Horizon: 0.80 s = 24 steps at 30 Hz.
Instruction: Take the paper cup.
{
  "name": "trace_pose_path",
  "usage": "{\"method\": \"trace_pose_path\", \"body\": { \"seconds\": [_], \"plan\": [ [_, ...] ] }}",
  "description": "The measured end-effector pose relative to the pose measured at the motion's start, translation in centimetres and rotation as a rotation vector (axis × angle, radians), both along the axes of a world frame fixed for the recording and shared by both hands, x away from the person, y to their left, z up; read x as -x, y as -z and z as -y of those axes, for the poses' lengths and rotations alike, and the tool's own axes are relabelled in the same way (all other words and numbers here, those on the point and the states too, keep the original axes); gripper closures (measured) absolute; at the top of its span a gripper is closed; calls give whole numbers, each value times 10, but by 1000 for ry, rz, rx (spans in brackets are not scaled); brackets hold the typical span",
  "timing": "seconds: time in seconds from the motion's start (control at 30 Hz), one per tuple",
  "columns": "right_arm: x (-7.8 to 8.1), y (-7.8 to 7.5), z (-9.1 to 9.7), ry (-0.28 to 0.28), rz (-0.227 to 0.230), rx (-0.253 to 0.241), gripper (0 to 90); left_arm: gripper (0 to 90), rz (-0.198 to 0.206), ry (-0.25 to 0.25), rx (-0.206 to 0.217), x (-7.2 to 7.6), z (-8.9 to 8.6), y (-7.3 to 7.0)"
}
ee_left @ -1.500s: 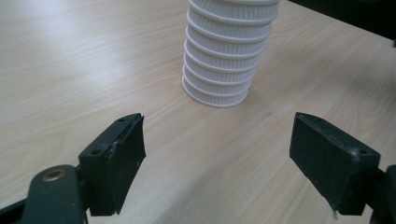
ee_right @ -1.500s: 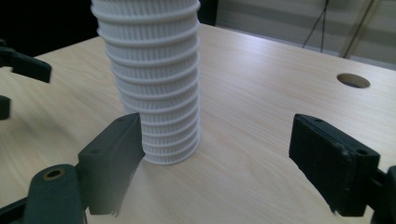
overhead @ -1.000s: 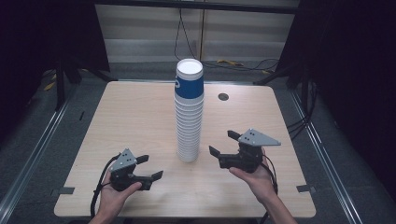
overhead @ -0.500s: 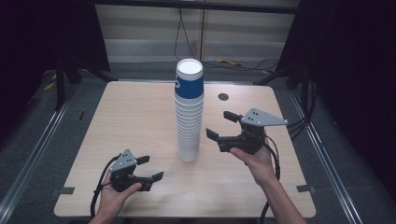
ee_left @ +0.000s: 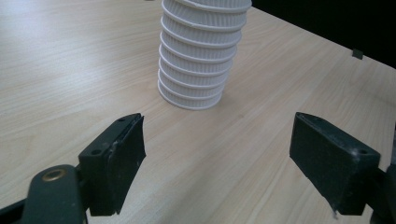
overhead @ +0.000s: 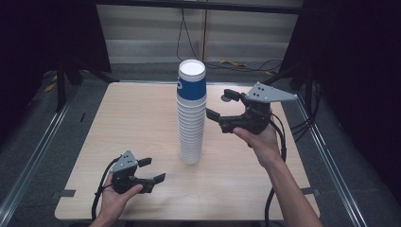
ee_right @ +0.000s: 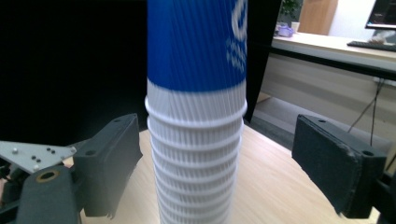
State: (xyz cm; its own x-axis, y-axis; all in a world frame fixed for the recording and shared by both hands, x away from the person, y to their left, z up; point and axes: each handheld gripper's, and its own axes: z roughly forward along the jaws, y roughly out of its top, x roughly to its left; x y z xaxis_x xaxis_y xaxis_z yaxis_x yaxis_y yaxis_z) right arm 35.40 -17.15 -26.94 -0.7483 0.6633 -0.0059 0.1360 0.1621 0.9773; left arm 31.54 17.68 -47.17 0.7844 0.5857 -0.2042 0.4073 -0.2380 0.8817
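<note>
A tall stack of paper cups [overhead: 191, 113] stands upright on the wooden table [overhead: 127, 123], a little behind the table's middle. Its long axis is vertical. The cups are nested with the mouths pointing up, so the white open mouth of the top cup faces the ceiling. The top cup [overhead: 191, 84] is blue with a white mark; the cups under it are white and ribbed.

The right gripper [overhead: 222, 105] is held up in the air to the right of the stack, near its upper part, and it points toward the stack. Its jaws are spread wide and they touch nothing. In the right gripper view the stack [ee_right: 196, 121] rises between the two jaws, apart from both.

The left gripper [overhead: 152, 170] is low over the table, in front of the stack and to its left, well apart from it. Its jaws are also wide apart and empty. In the left gripper view the base of the stack [ee_left: 198, 56] stands on the table beyond the jaws.
</note>
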Motion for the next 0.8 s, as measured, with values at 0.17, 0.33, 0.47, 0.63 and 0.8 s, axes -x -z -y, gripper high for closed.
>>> {"method": "trace_pose_path", "body": {
  "seconds": [0.17,0.33,0.47,0.63,0.8],
  "plan": [
    [-8,-13,-3,-15,1,-4,149,179,0,-4,2,0,-2,0],
    [-16,-23,-5,-15,10,-11,144,179,1,-3,-1,1,-2,0],
    [-21,-32,-7,-22,20,-19,141,179,0,-1,-1,1,-1,0],
    [-29,-39,-15,-61,-10,13,140,179,2,-2,-2,1,-1,0],
    [-35,-43,-20,-81,-32,36,141,179,-2,2,-4,1,-1,0]
  ]
}}
